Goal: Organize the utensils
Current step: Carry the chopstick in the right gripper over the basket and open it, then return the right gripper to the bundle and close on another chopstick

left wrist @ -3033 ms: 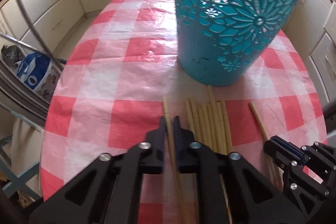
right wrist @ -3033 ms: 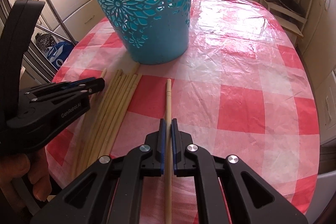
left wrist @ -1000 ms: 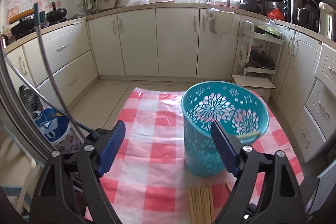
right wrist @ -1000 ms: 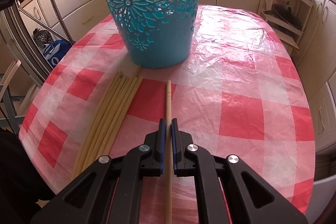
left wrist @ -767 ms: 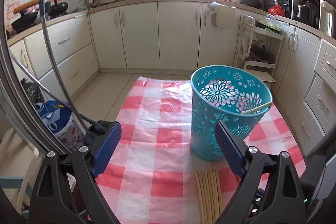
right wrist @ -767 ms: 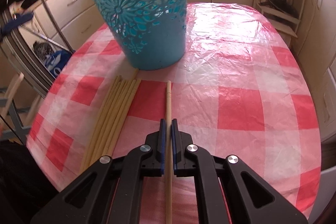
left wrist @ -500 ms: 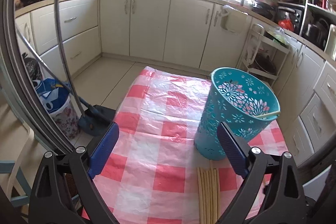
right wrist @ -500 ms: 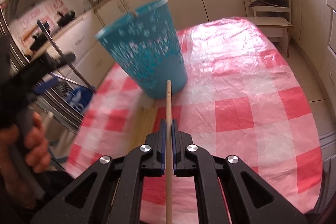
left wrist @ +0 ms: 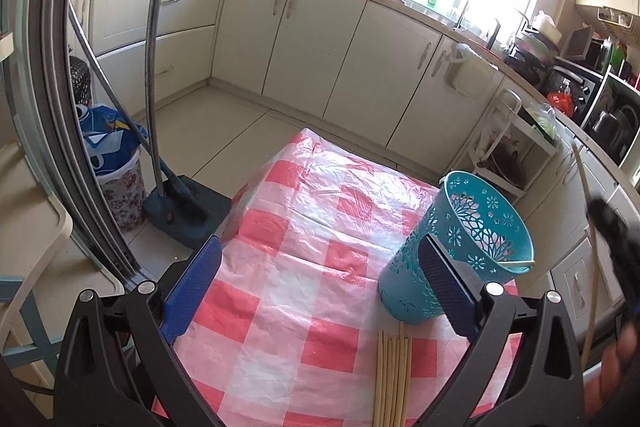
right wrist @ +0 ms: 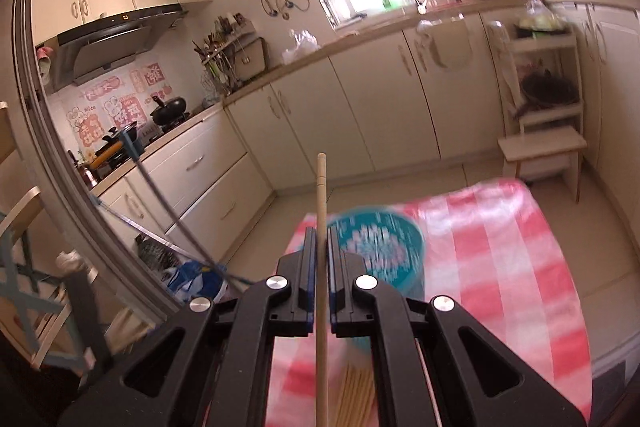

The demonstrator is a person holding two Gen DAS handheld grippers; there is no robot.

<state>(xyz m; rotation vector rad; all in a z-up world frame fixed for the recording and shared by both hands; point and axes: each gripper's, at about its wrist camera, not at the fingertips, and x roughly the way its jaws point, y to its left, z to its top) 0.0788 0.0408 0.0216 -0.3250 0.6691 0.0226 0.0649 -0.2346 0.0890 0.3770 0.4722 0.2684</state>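
The right tongs (right wrist: 319,251) pinch one chopstick (right wrist: 321,187) lengthwise, ready to tip it into the teal basket (left wrist: 472,227); the left tongs (left wrist: 320,279), having just opened wide and empty, face the chopstick bundle (left wrist: 392,375).

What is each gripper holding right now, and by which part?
The right gripper clamps one chopstick partway along its shaft, its tip sticking out ahead. The left gripper, which has just been opening, holds nothing.

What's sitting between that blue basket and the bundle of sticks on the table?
Nothing: in the left wrist view only bare checked tablecloth separates the basket from the chopstick bundle.
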